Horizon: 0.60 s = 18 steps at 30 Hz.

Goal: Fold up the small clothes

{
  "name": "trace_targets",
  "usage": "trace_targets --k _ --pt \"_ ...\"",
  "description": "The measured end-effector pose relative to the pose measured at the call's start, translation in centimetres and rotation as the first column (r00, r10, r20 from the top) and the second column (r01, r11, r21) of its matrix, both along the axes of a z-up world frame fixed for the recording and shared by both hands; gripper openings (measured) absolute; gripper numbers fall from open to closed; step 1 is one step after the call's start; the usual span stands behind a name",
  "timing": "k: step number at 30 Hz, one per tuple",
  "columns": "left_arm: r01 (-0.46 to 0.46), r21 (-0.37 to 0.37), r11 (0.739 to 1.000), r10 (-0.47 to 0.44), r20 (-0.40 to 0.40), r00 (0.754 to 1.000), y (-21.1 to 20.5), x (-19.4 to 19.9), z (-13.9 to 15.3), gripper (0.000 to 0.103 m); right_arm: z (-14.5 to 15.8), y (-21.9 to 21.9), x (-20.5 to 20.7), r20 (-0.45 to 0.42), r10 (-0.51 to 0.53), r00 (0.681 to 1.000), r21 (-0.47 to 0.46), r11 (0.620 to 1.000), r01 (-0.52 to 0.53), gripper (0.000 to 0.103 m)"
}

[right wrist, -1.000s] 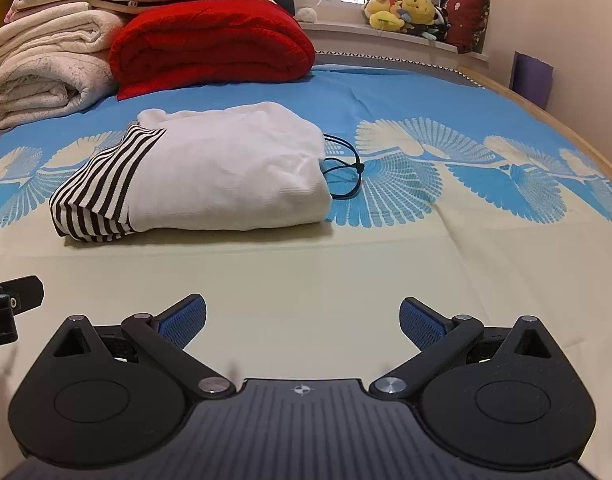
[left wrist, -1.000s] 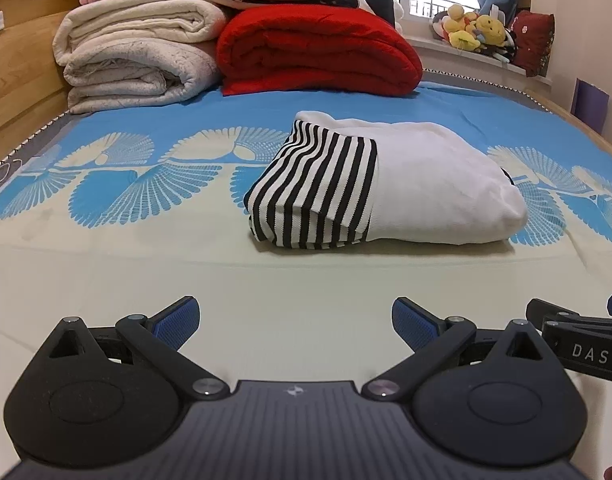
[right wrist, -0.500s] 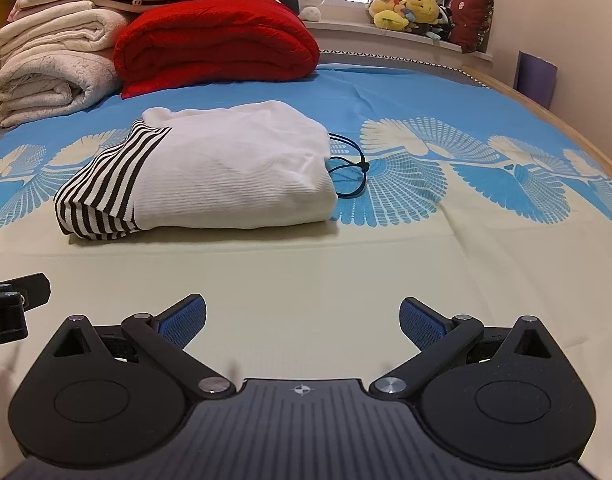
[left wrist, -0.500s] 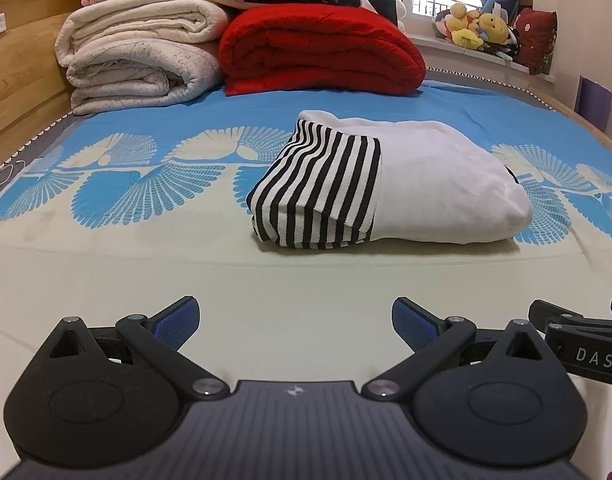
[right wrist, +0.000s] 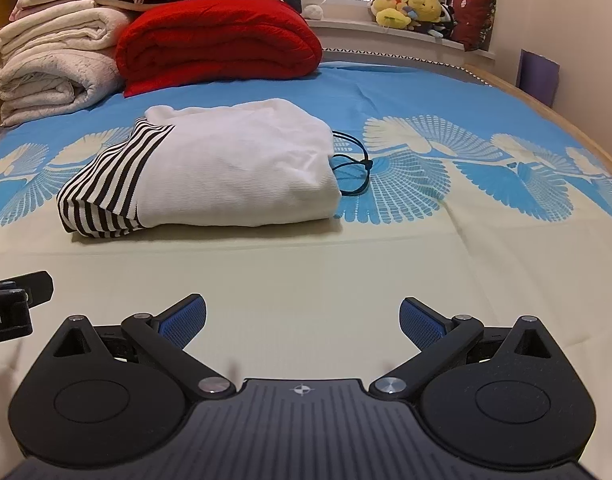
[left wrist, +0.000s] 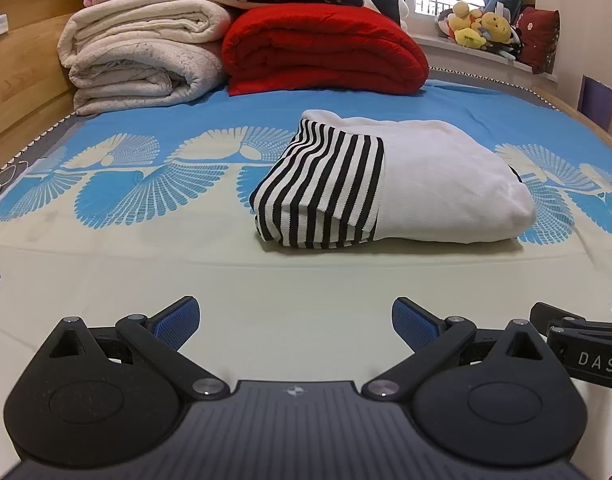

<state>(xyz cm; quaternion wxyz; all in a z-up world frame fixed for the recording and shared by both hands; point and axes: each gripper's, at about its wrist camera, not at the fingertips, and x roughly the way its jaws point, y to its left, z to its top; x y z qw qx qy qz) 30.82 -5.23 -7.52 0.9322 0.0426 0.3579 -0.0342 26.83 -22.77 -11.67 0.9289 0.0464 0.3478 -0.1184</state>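
A folded white garment with a black-and-white striped band lies on the bed ahead of both grippers; it also shows in the right wrist view, with a black drawstring trailing from its right end. My left gripper is open and empty, low over the cream part of the sheet, well short of the garment. My right gripper is open and empty beside it. Part of the right gripper shows at the left wrist view's right edge.
Rolled cream blankets and a red folded quilt are stacked at the bed's far end. Plush toys sit on the window sill. A wooden bed frame runs along the left, and a wall on the right.
Both views have shifted slightly toward the garment, which sits a little nearer. Both grippers stay open and the garment has not moved.
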Motion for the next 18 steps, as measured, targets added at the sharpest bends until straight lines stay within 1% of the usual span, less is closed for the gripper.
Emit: trace_targets --k 18 --pt "-0.005 0.007 1.0 0.005 -0.003 1.0 -0.06 0.09 -0.27 0.102 -0.03 -0.09 -0.07 -0.002 0.003 1.0 0.009 1.0 -0.003 0.102"
